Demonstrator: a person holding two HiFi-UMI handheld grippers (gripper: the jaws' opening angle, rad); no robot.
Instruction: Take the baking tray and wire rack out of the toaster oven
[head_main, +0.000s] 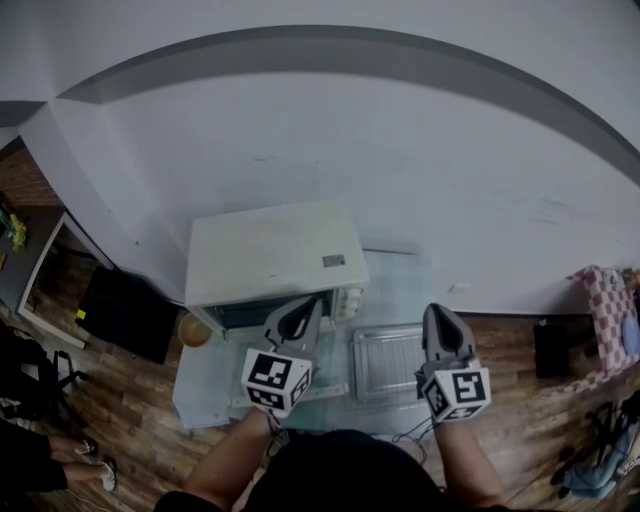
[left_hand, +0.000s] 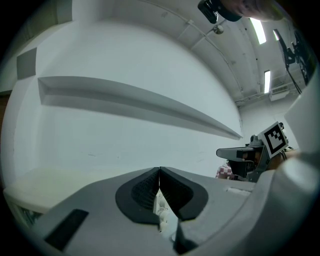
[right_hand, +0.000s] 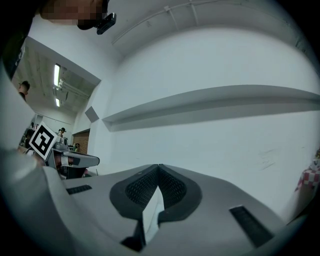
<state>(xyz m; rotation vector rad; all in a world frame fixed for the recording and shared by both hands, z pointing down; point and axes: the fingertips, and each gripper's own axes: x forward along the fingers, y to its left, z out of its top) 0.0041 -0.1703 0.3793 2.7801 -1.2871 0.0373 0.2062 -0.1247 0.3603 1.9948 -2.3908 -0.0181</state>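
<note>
On the glass table (head_main: 205, 390), the toaster oven (head_main: 270, 250) stands at 12 o'clock in the head view. Its long axis runs 9-to-3, and its dark front opening faces 6, toward you. What remains inside cannot be read.

A flat metal grid (head_main: 388, 362), judged to be the wire rack, lies on the table at 3 o'clock from the oven front. It looks nearly square, so no long axis can be assigned.

Your left gripper (head_main: 303, 318) points to 12, just in front of the opening, with the grid at its 4 o'clock. Your right gripper (head_main: 446, 320) also points to 12, beside the grid's right edge, with the grid at its 8 o'clock.

Both grippers have their jaws fully closed and carry nothing. For the oven, your left gripper is nearer. For the grid, your right is.
</note>
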